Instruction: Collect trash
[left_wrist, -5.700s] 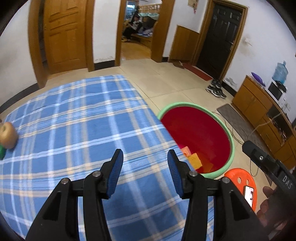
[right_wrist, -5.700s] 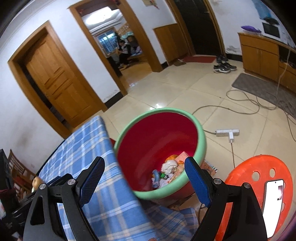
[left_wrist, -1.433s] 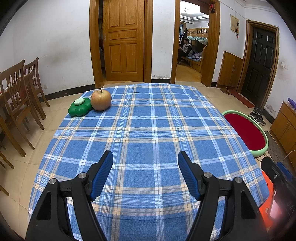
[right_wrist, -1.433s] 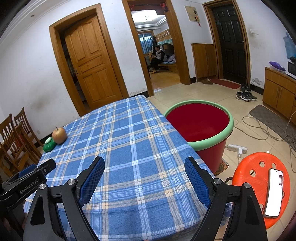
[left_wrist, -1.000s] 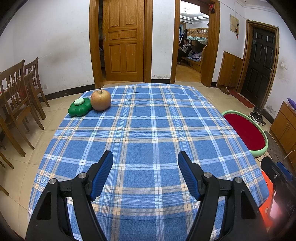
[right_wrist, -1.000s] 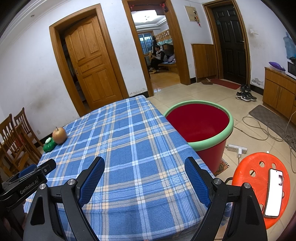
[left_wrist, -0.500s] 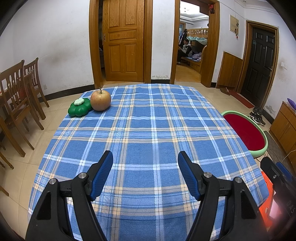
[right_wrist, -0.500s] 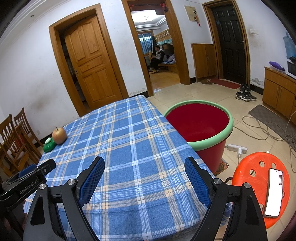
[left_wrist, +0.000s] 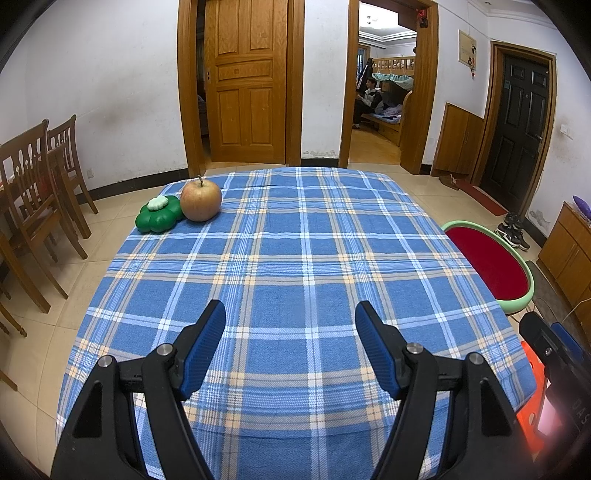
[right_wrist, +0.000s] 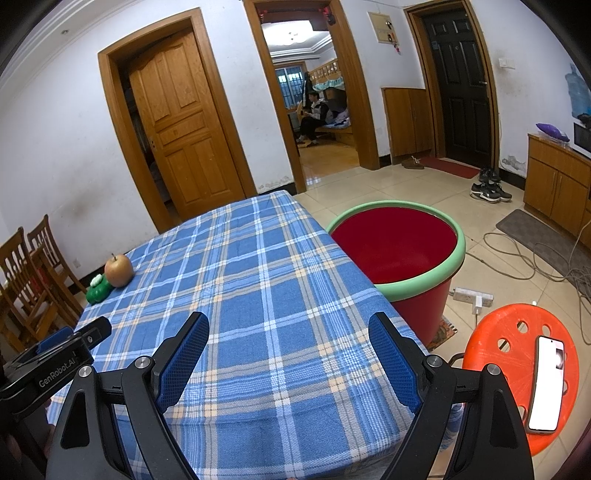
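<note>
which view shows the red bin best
The right wrist view: the red bin shows whole there, green rim, red inside and outer wall, standing on the floor beside the table. The left wrist view catches only part of its rim and inside at the table's right edge.

Blue plaid cloth (left_wrist: 303, 258) spread over the surface, and at its far left corner an apple (left_wrist: 200, 199) sits touching a green clover-shaped toy (left_wrist: 159, 218). Wooden chairs (left_wrist: 33, 206) line the left wall. Over on the right, an orange stool (right_wrist: 517, 354) carries a phone (right_wrist: 546, 384) lying flat, screen lit. A white power strip (right_wrist: 472, 295) and loose cables (right_wrist: 532, 258) lie on the tiled floor, sneakers (right_wrist: 489, 192) wait by the dark door (right_wrist: 460, 85)
</note>
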